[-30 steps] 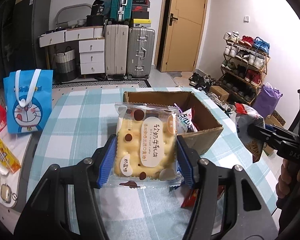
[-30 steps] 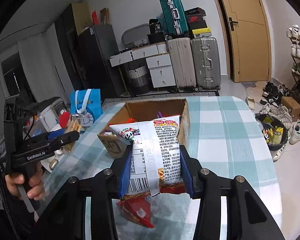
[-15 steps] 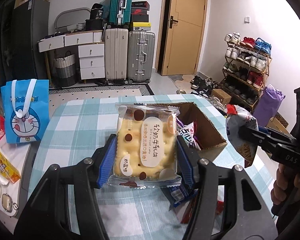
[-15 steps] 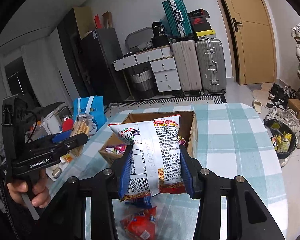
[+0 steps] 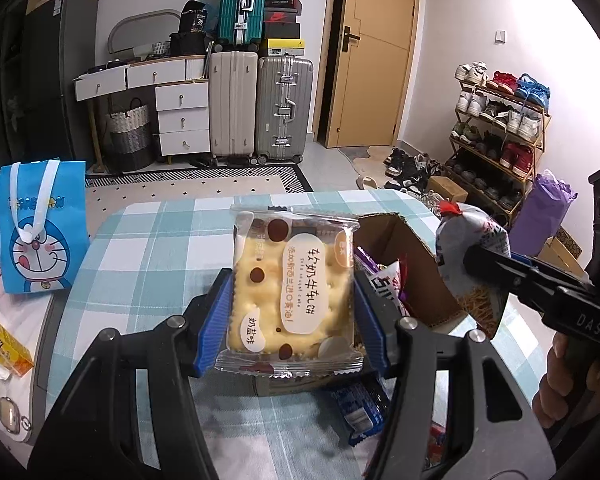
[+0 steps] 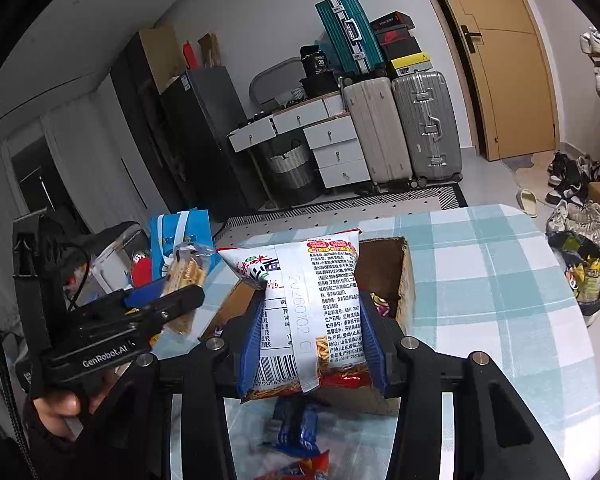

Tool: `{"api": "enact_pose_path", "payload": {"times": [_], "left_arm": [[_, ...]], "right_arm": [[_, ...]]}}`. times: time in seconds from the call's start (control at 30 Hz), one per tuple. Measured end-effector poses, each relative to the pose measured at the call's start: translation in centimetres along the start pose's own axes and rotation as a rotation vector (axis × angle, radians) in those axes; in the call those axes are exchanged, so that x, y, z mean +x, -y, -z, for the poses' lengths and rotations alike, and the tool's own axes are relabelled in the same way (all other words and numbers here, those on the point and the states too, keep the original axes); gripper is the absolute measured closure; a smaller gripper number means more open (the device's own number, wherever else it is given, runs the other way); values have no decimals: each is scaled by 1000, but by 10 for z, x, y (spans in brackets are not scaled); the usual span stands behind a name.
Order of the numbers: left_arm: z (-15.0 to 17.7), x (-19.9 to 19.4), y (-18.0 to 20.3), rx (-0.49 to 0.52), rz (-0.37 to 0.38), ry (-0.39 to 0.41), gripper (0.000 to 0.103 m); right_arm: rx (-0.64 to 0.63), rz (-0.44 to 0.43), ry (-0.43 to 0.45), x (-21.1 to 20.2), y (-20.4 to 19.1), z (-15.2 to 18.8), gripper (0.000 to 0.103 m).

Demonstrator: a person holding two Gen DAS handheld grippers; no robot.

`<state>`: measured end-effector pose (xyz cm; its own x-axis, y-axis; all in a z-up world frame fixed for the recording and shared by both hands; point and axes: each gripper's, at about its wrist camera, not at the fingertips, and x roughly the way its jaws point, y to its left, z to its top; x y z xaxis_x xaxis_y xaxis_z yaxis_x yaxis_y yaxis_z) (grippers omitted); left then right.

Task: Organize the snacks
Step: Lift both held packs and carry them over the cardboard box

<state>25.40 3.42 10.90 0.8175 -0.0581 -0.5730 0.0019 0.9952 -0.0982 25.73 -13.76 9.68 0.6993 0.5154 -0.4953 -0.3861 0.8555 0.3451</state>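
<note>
1. Both tools have drawn back from the cardboard box [image 5: 415,264] since a second ago: it filled the middle of each view then, and now sits farther off, to the right of the left tool [image 5: 294,312] and just behind the right tool [image 6: 311,340].
2. That left tool is clamped on a flat cracker packet [image 5: 296,288], blue pads pressing its two side edges, long axis standing upright along the fingers.
3. Right tool is likewise closed on a noodle-snack bag [image 6: 311,300], held upright by its lower half, printed back facing the camera.
4. Open top of the box shows other wrappers already inside; loose blue and red packets [image 6: 296,428] lie on the checked tabletop [image 6: 491,280] below the tools, near the box's front wall.
5. Relation that matters: the box opening lies ahead of and below both packets. The right tool looks nearer, almost in line with it; the left one would have to swing rightward.
6. Judged from this, each packet needs carrying forward over the rim before release.
</note>
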Motion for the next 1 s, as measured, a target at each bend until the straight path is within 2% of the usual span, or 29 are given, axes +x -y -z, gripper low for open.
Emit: {"api": "enact_pose_path", "payload": {"times": [0.63,1.0], "left_arm": [[-7,59,-1,1,-10,-34,48],[-3,90,4,26,-4,-71,48]], "right_arm": [[9,4,-8,45,15,-13,59],[-11,23,-71,71,23,-13,59]]}}
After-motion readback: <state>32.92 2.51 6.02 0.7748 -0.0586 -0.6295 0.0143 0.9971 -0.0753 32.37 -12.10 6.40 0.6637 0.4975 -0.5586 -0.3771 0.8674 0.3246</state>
